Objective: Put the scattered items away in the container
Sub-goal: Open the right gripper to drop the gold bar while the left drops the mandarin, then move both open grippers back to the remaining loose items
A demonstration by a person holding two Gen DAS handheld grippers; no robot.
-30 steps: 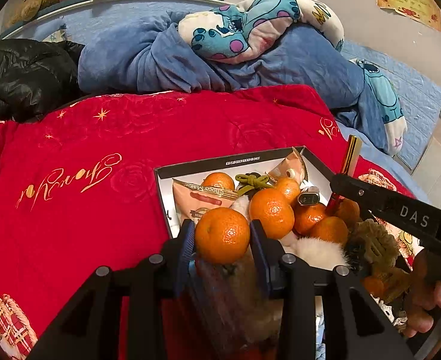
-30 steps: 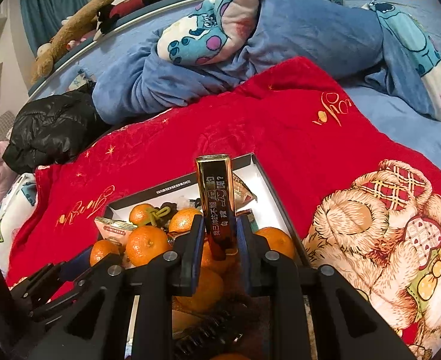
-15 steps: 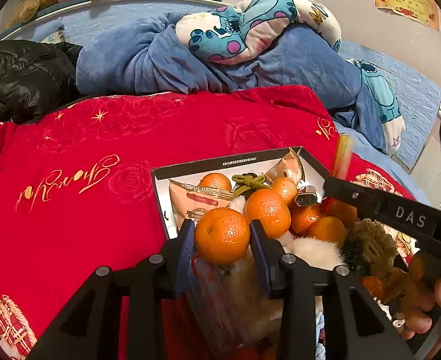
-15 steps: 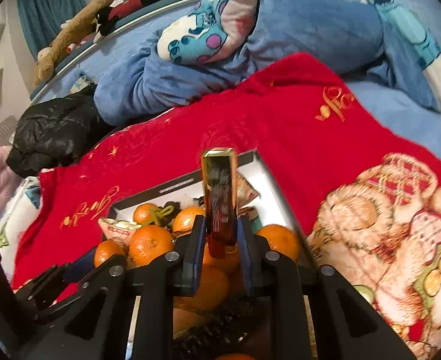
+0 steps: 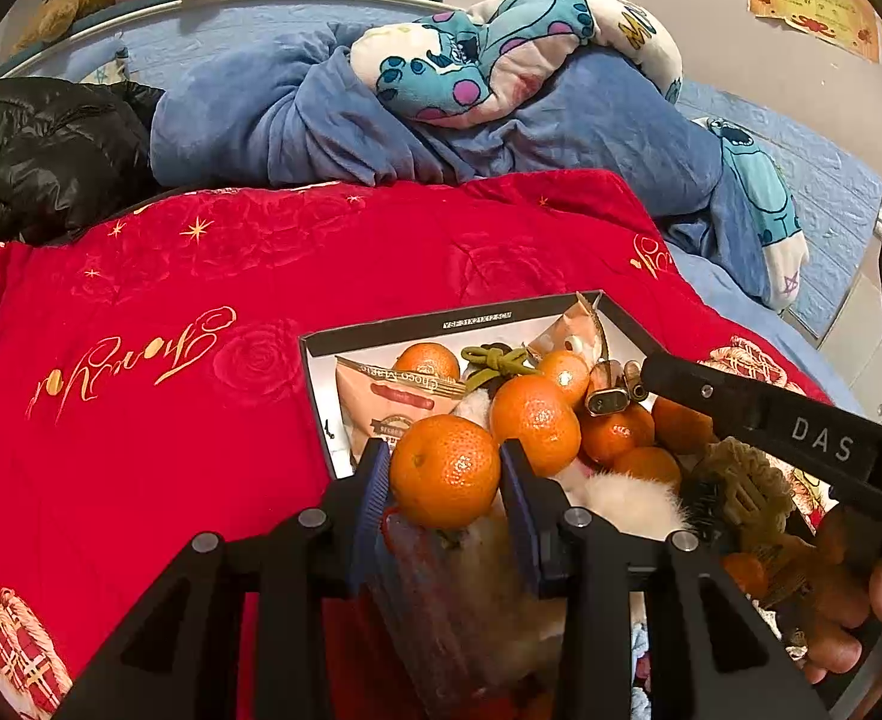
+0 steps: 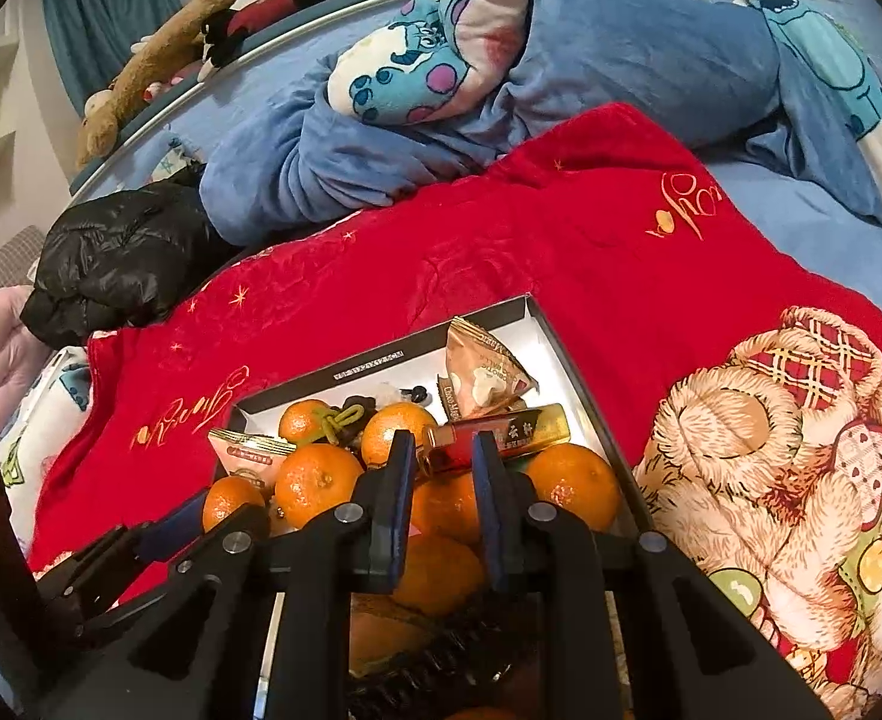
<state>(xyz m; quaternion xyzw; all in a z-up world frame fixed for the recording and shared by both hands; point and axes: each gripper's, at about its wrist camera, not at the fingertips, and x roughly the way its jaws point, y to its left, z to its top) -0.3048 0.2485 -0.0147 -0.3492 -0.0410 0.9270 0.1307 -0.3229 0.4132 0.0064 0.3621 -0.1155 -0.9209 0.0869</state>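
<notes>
Left claw (image 5: 446,457): clamped on a tangerine (image 5: 444,474), pads on both flanks, fruit clear of the pile. It looks to sit over the near-left edge of the box (image 5: 417,327); the near rim is hidden behind the claw, so I can't confirm that.

Right claw (image 6: 442,450): jaws nearly together, and by the look of it pinching the red end of the gold stick (image 6: 519,429). The stick lies almost level, pointing right across the fruit in the box. The contact itself is partly hidden.

Box is already heaped: loose tangerines (image 5: 534,423), snack packet (image 5: 381,396), fluffy bits. It sits on the red blanket (image 5: 201,420).

How I'd do this step:
- Left: push forward until the fruit is clearly inside the rim, then drop into a dip between fruits, not onto a crest.
- Open only once it's seated. Round fruit on round fruit will likely roll, and the blanket slopes away.
- Right: lay the stick flat in the bare white strip by the far-right wall, then let go and back out straight.
- One claw at a time. They're close together over the box, so a clash looks easy.
</notes>
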